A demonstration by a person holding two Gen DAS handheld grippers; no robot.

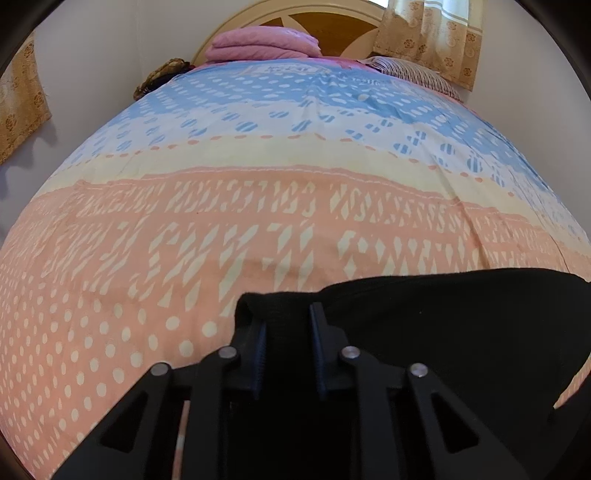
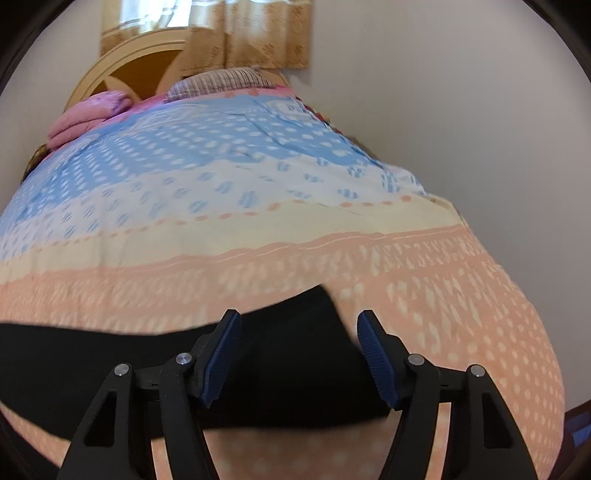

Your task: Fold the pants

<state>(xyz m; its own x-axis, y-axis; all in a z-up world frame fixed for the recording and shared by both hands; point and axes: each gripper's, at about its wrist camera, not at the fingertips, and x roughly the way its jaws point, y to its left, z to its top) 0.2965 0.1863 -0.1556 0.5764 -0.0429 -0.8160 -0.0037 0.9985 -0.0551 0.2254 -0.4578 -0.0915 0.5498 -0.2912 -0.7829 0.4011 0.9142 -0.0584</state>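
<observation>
Black pants [image 1: 443,332] lie on the patterned bedspread [image 1: 258,221] at the near side of the bed. In the left wrist view my left gripper [image 1: 286,314] is shut on a bunched edge of the pants, black cloth pinched between its blue pads. In the right wrist view the pants [image 2: 110,354] stretch from the left edge to the middle. My right gripper [image 2: 297,325] is open, its fingers standing on either side of the pants' right end, just above the cloth.
Folded pink blankets [image 1: 262,46] and a striped pillow [image 1: 417,74] lie at the head of the bed by the wooden headboard [image 1: 332,22]. A wall [image 2: 461,129] runs close along the bed's right side. Curtains [image 2: 240,33] hang behind.
</observation>
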